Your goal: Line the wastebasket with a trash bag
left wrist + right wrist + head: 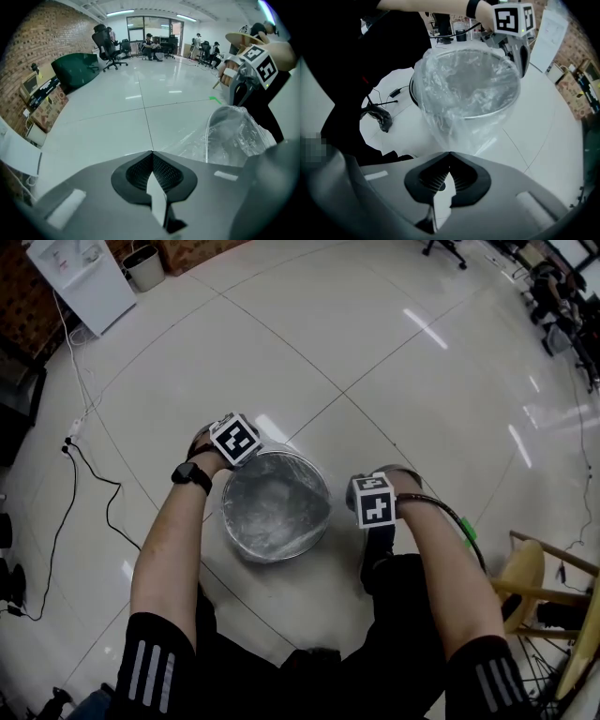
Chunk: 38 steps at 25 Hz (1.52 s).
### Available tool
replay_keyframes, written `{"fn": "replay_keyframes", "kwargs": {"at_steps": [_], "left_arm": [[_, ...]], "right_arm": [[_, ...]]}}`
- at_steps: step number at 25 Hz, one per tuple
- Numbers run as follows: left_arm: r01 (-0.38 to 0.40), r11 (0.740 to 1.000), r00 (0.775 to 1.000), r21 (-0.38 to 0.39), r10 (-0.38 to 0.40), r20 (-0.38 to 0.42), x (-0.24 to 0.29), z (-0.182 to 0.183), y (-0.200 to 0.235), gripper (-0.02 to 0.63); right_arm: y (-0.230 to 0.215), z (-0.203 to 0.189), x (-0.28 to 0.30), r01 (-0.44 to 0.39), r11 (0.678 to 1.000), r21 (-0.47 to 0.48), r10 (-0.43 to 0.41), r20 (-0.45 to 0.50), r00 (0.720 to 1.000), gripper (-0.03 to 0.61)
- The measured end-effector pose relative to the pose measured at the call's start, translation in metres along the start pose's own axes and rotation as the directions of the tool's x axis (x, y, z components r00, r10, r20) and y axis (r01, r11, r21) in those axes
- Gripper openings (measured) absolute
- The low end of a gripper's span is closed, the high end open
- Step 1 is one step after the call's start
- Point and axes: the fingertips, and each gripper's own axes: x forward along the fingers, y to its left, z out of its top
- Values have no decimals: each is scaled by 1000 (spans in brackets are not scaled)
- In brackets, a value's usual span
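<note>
A cable (91,468) trails over the tiled floor (375,352) at far left. The left gripper (151,153) points down at the far-left rim of the wastebasket (228,517). Its jaws are pressed together, apparently nipping the edge of the clear trash bag (277,507). The bag sits inside the wastebasket, with film spilling over the rim. Just right of the wastebasket, the right gripper (449,153) pinches film draped down the outer wall. A wooden stool (525,573) stands further right.
</note>
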Motion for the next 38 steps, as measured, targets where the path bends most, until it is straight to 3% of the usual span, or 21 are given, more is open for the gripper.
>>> {"fn": "replay_keyframes", "kwargs": {"at_steps": [2, 5, 8, 11, 13, 15, 19, 22, 25, 27, 31, 35, 38], "left_arm": [[58, 998, 998, -29, -58, -4, 8, -3, -7, -7], [121, 989, 988, -79, -128, -87, 22, -34, -18, -6], [163, 974, 982, -161, -175, -66, 32, -45, -21, -6], [180, 967, 978, -182, -196, -73, 32, -53, -21, -6], [168, 968, 983, -185, -178, -42, 29, -50, -16, 13], [144, 968, 989, -207, -145, 8, 23, -44, -5, 55], [79, 960, 995, -270, -61, 75, 0, -43, 22, 98], [26, 962, 994, -272, 4, 108, -25, -45, 36, 103], [33, 961, 992, -274, 2, 124, -43, -51, 29, 103], [27, 959, 996, -283, -1, 93, -47, -65, 20, 103], [-53, 967, 997, -249, 66, 45, -65, -82, 7, 103], [-83, 966, 992, -246, 103, 69, -101, -76, -7, 103], [-75, 977, 997, -199, 81, 19, -119, -88, -32, 103]], "right_arm": [[3, -3, 14, -3, 1000, -17, 2, -31, 1000, 6], [5, 1, 29, -3, 999, -44, 0, -54, 999, 6], [7, 9, 38, -15, 998, -60, 12, -52, 999, 6], [12, 13, 43, -23, 998, -66, 21, -43, 999, 7], [11, 15, 42, -27, 998, -52, 26, -33, 999, 13], [6, 14, 32, -29, 999, -18, 28, -24, 999, 124], [10, 14, 4, -85, 995, 46, 85, 0, 996, 152], [15, 14, -21, -118, 989, 91, 117, 13, 993, 155], [13, 15, -45, -74, 989, 127, 71, 31, 997, 155], [10, 27, -58, -1, 997, 79, -3, 49, 999, 155], [19, 57, -71, 126, 991, -33, -123, 99, 988, 155], [32, 76, -62, 187, 975, -118, -171, 127, 977, 155], [30, 85, -50, 214, 968, -129, -194, 154, 969, 155]]}}
